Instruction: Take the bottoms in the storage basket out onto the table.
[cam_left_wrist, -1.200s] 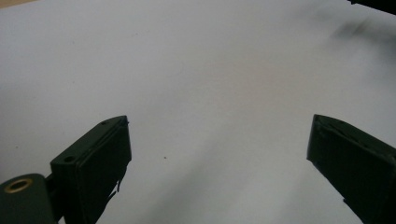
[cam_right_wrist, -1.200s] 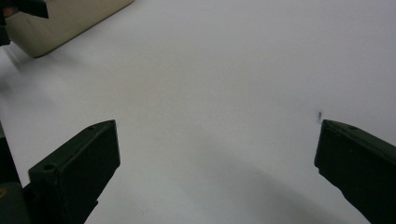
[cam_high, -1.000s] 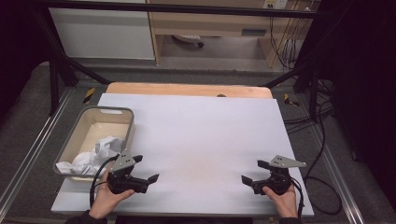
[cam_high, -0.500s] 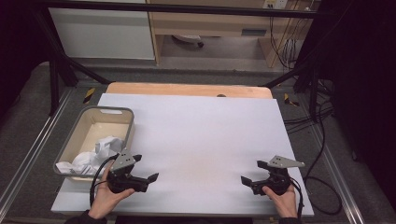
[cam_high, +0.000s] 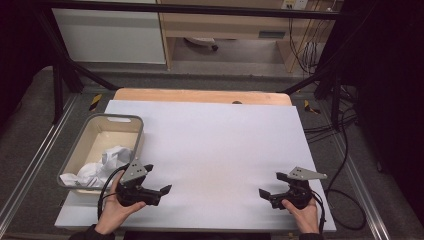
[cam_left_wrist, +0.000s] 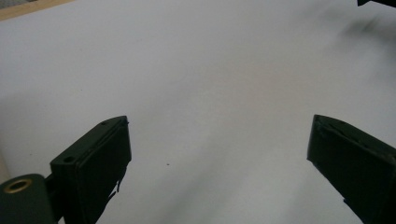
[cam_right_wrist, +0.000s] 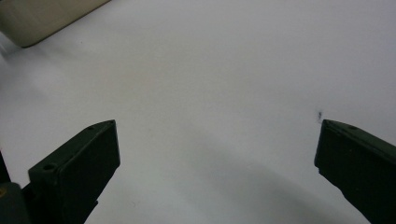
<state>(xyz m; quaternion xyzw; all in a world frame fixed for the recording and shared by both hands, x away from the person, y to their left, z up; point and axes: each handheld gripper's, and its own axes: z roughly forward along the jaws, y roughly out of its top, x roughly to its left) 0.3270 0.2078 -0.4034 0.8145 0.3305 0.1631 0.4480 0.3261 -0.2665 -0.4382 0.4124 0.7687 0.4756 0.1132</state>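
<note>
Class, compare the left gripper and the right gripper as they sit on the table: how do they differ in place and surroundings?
The left gripper sits at the table's near left, beside the grey bin holding crumpled white paper; the right gripper sits at the near right, with bare white tabletop around it. Both are hand-held, open, empty, jaws pointing inward toward each other.

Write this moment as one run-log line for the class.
left gripper: open, empty, beside bin | right gripper: open, empty | crumpled white paper: in bin | table: bare between grippers
</note>
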